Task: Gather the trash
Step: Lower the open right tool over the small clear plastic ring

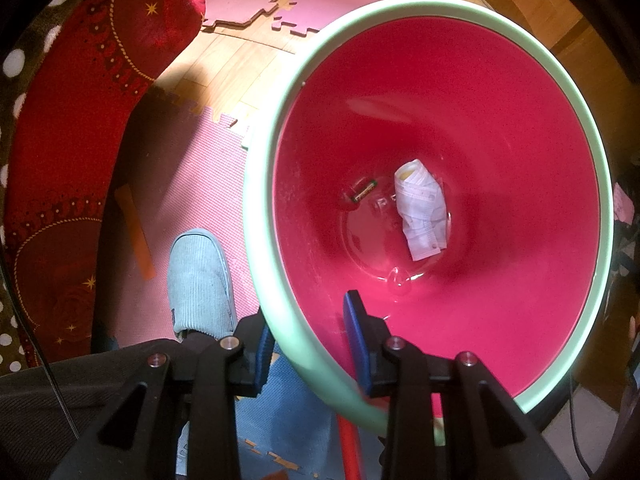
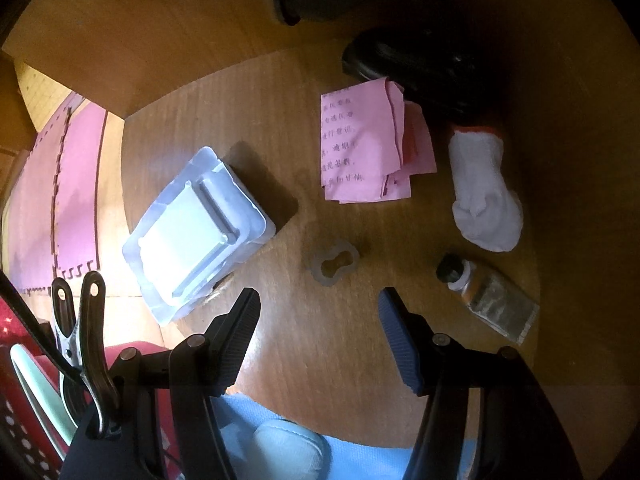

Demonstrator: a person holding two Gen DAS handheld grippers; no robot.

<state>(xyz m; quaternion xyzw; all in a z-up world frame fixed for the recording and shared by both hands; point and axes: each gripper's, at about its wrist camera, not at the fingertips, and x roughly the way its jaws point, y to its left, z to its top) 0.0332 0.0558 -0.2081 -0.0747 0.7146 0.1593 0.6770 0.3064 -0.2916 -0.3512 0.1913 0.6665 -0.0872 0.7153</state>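
Trash bin (image 1: 452, 12): pink inside, mint rim, sits straight ahead of the left gripper (image 1: 308, 344) and fills the left wrist view. Fingers are clamped on the near rim, one pad outside the wall, one inside. At the bin bottom, well beyond the fingertips: crumpled white mask (image 1: 422, 208) and a small battery (image 1: 363, 191), apart from each other. Left of the fingers, a grey slipper (image 1: 202, 284) on a pink foam mat (image 1: 192, 168).

Right wrist view: right gripper (image 2: 316, 336) points down over a wooden table (image 2: 240, 112), fingers apart, nothing between them. Just beyond the fingertips, a small clear plastic piece (image 2: 332, 262). Beyond the left finger, a clear blister pack (image 2: 196, 228). Further ahead, folded pink paper (image 2: 368, 144). Beyond the right finger, a tube (image 2: 488, 296) and a white sock (image 2: 484, 192).
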